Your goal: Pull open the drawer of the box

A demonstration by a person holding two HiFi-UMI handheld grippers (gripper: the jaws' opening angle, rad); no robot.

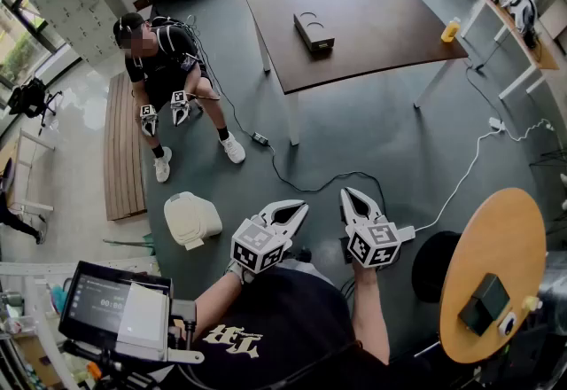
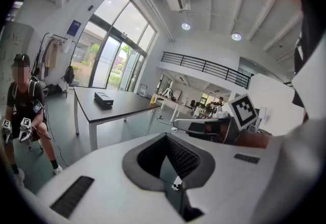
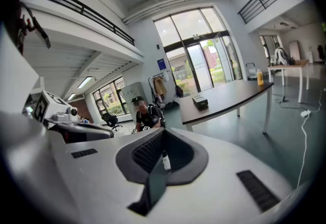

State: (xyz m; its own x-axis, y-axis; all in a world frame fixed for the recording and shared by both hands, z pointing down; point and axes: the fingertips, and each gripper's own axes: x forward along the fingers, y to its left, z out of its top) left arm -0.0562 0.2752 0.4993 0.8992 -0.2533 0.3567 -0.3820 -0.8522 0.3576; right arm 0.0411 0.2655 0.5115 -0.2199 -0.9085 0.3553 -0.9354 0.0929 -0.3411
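Observation:
The box (image 1: 314,32) is black and oblong and lies on a dark brown table (image 1: 381,42) across the room; its drawer front cannot be made out from here. Both grippers hang in the air in front of the person's chest, far from the table. My left gripper (image 1: 299,207) is shut with nothing in it, and my right gripper (image 1: 349,196) beside it is likewise shut and empty. In the left gripper view the closed tips (image 2: 174,185) point toward the table, with the box (image 2: 104,99) small and distant. The right gripper view shows its closed tips (image 3: 166,164) and the box (image 3: 199,101) beyond.
A person sits on a wooden bench (image 1: 122,158) at the left, holding two grippers. Cables (image 1: 292,174) run over the floor between me and the table. A yellow bottle (image 1: 451,29) stands on the table's right end. A round wooden table (image 1: 505,246) is at my right, a monitor (image 1: 104,301) at my left.

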